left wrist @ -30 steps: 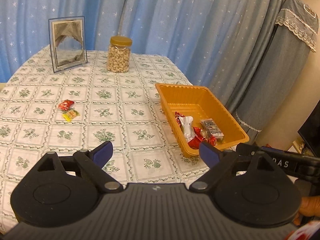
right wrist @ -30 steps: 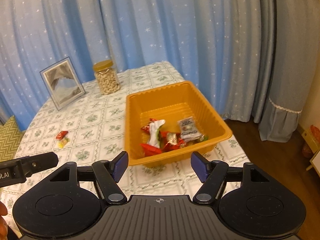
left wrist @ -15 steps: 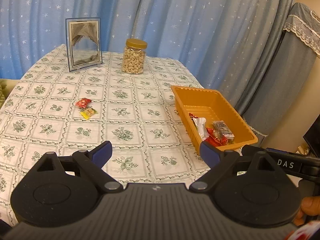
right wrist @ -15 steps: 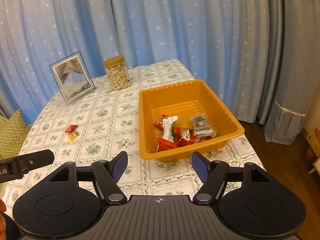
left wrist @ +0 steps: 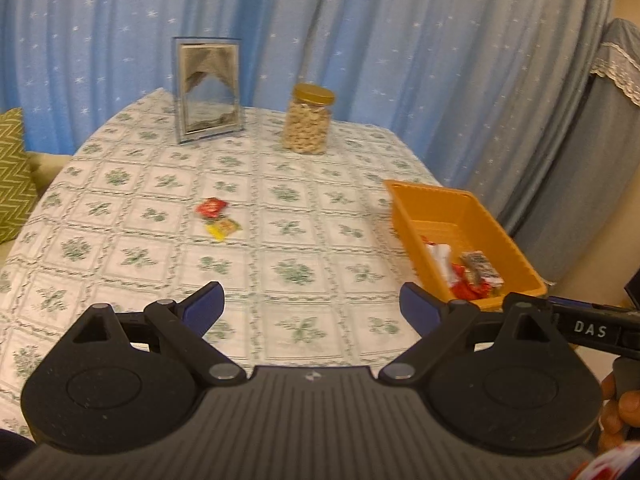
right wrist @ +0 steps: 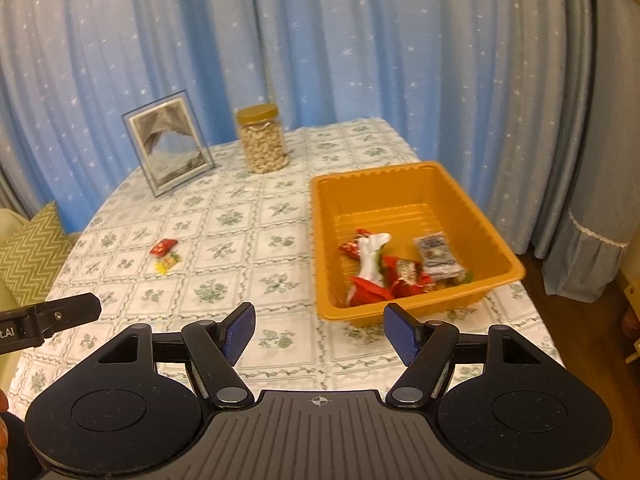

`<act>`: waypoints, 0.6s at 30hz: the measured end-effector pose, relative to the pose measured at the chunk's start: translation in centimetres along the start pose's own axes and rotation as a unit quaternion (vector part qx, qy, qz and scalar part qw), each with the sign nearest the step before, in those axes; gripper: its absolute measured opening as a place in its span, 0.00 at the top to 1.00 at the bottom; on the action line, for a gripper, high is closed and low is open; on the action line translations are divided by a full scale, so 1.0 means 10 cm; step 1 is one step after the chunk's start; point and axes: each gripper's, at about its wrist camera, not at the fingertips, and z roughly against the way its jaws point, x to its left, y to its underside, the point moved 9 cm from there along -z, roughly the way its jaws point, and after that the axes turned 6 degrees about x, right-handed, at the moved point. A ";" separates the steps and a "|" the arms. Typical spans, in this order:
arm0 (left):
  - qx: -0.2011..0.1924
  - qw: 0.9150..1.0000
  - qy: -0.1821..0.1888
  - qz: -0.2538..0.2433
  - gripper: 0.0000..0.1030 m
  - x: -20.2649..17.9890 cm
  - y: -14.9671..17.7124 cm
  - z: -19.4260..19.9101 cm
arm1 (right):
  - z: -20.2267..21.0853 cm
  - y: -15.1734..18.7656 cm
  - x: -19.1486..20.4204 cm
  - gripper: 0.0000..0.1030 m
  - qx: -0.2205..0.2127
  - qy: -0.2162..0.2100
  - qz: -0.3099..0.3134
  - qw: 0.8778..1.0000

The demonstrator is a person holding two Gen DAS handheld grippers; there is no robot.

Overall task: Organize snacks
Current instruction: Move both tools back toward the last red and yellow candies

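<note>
An orange tray [right wrist: 460,184] stands at the table's right side and holds several wrapped snacks [right wrist: 384,272]; it also shows in the left wrist view [left wrist: 448,200]. A red snack packet [left wrist: 211,206] and a yellow one [left wrist: 223,227] lie side by side on the cloth left of the tray, also in the right wrist view, red [right wrist: 163,246] and yellow [right wrist: 168,262]. My left gripper [left wrist: 312,308] is open and empty, above the table's near part. My right gripper [right wrist: 319,330] is open and empty, just short of the tray's near wall.
A jar of cashews [left wrist: 308,124] and a picture frame [left wrist: 208,90] stand at the table's far side before blue curtains. A green patterned cushion [left wrist: 12,172] lies off the left edge. The table edge drops off right of the tray.
Both grippers have drawn back and the left has turned leftward; the loose packets now sit nearer the middle of its view. Both stayed open.
</note>
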 end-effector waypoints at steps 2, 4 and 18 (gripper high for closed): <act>0.000 1.000 -0.009 0.005 0.09 0.12 -0.01 -0.01 | -0.05 0.00 0.09 0.31 0.004 -0.005 0.009 1.000; -0.003 1.000 -0.016 0.007 0.09 0.23 -0.03 -0.02 | -0.11 0.00 0.19 0.31 0.007 -0.011 0.018 1.000; -0.012 0.998 -0.060 0.008 0.09 0.84 -0.23 -0.17 | -0.52 -0.10 0.81 0.31 0.017 -0.048 0.073 0.996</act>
